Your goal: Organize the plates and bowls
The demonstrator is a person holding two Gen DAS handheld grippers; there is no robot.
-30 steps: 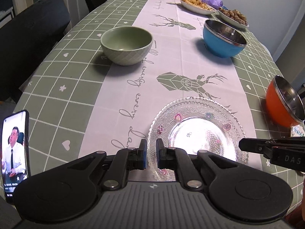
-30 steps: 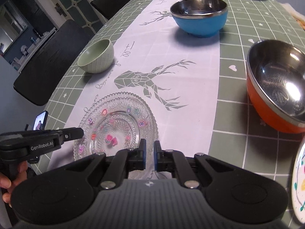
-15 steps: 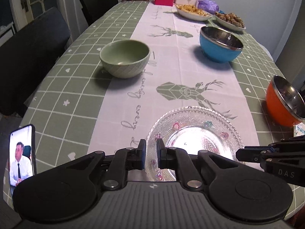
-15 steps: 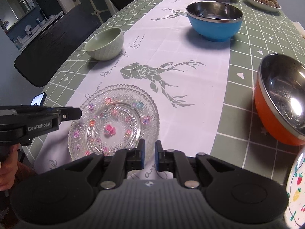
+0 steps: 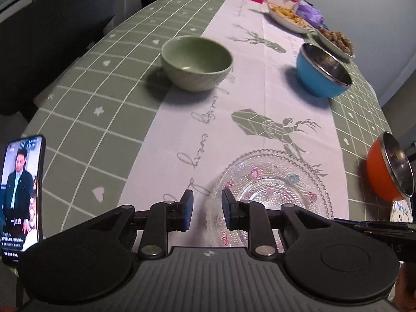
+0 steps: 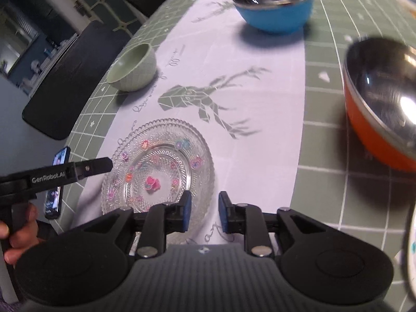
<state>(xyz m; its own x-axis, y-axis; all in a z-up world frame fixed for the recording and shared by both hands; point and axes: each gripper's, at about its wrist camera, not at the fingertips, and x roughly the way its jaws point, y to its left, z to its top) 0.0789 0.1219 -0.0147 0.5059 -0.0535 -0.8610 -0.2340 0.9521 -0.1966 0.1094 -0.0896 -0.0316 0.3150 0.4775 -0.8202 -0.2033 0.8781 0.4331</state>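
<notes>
Both hand-held grippers hover low over the near end of a long dining table, each with its jaws parted to a moderate gap and holding nothing. The main risks, as a judgement: the phone (image 5: 22, 195) propped upright at the near left edge could be knocked off by the left gripper (image 5: 205, 209); the glass plate (image 5: 273, 195) lies flat on the cloth, so a pad might slide under its thin beaded rim poorly and let it slip or chip; and the two tools sit close together over that plate, so they could collide. Going left to right, the green ceramic bowl (image 5: 196, 62) stands upright and empty, farther out on the left where the checked green cloth (image 5: 91, 98) meets the white runner. The clear glass plate, pressed with tiny beads and dotted with pastel flowers, sits nearest, directly ahead of both tools, with the left gripper's right pad just over its near-left rim. The right gripper (image 6: 205, 214) hangs at the plate's near-right rim. The blue steel-lined bowl (image 5: 322, 74) stands far right, and the orange steel-lined bowl (image 6: 384, 98) sits near right, well apart from the plate.
</notes>
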